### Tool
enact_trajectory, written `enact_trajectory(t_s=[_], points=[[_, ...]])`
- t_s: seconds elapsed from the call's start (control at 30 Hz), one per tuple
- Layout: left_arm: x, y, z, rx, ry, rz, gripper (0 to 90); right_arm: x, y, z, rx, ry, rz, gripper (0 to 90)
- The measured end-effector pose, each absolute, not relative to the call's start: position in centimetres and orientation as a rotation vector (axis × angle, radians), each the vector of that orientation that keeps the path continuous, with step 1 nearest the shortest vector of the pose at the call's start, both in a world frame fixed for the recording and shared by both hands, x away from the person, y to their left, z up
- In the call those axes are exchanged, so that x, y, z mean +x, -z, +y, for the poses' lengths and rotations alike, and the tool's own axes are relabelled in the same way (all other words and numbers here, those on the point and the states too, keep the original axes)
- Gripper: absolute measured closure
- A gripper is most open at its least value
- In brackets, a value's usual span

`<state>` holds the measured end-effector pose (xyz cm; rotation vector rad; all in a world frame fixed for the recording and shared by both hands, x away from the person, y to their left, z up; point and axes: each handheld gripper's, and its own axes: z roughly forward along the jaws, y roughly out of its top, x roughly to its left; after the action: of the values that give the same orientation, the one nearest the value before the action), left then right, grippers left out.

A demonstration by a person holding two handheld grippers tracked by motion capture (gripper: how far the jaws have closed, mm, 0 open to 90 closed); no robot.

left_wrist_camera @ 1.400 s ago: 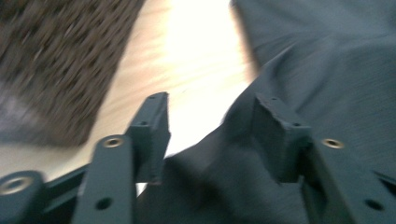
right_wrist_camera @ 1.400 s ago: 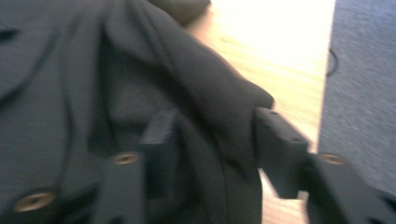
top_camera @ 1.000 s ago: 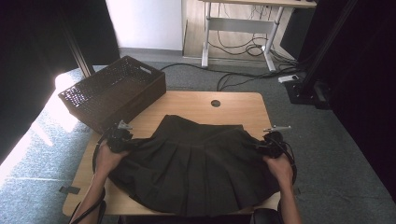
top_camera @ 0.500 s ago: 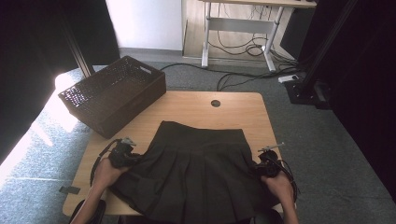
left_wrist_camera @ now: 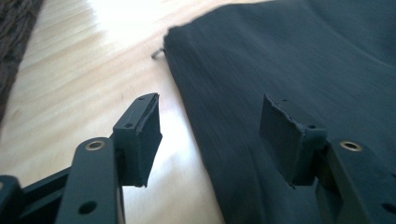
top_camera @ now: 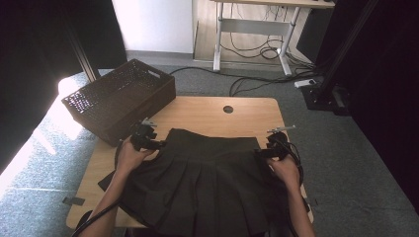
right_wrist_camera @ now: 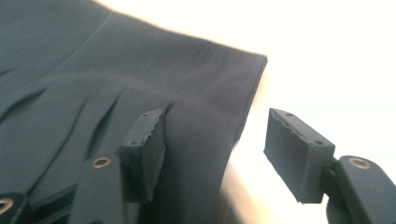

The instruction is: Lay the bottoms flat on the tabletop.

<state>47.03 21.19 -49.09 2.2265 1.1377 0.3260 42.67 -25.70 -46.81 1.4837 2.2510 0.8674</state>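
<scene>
One dark pleated fabric skirt (top_camera: 202,187) lay flat on the one light wooden table (top_camera: 207,116), waistband toward the far edge and pleated hem spread toward the person's side, where it reached the near table edge. Two hand-held grippers were at the waistband, one at each end. The left gripper (top_camera: 153,144) sat at the left corner of the waistband; in the left gripper view its two black jaws stood apart, having just been opening, with the skirt's side edge (left_wrist_camera: 187,93) running on the table beneath the gap and no cloth pinched between the pads (left_wrist_camera: 144,135). The right gripper (top_camera: 262,152) sat at the right corner of the waistband; in the right gripper view its two jaws likewise stood apart, having just been opening, one over the cloth (right_wrist_camera: 140,79) and one beyond its edge, gripping nothing. Each gripper was carried by one hand, with two forearms entering from the near side. One dark woven rectangular basket (top_camera: 118,98) stood at the table's far left corner, near the left gripper. One round hole (top_camera: 228,109) showed in the tabletop beyond the waistband.
</scene>
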Motion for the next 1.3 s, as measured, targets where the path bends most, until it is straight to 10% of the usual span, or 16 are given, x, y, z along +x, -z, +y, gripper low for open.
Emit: enact_trajectory(t_s=[0.33,0.53,0.63,0.93,1.03,1.13,1.3], points=[[47.8,52.9,20.4,2.247,-0.253,1.177,33.1,46.7,52.4,-24.9,1.630,-0.741,2.275,40.2],[46.7,52.6,19.2,2.298,-0.271,1.124,54.4,45.8,52.5,-23.9,1.562,-0.761,2.343,73.8],[46.1,52.5,18.7,2.319,-0.303,1.094,81.7,45.0,52.2,-23.3,1.500,-0.736,2.350,83.7],[43.9,42.7,19.0,2.107,-0.573,0.921,85.4,41.7,43.9,-24.0,1.326,-0.917,2.169,86.5],[46.7,39.3,18.1,2.042,-0.678,0.941,83.7,44.1,40.4,-23.9,1.317,-0.933,2.102,84.2],[49.9,38.8,17.7,2.094,-0.680,1.073,55.5,48.8,39.8,-24.2,1.401,-0.781,1.994,43.4],[48.1,40.4,18.7,2.153,-0.652,1.013,42.5,48.4,41.4,-24.6,1.373,-0.825,2.062,36.1]])
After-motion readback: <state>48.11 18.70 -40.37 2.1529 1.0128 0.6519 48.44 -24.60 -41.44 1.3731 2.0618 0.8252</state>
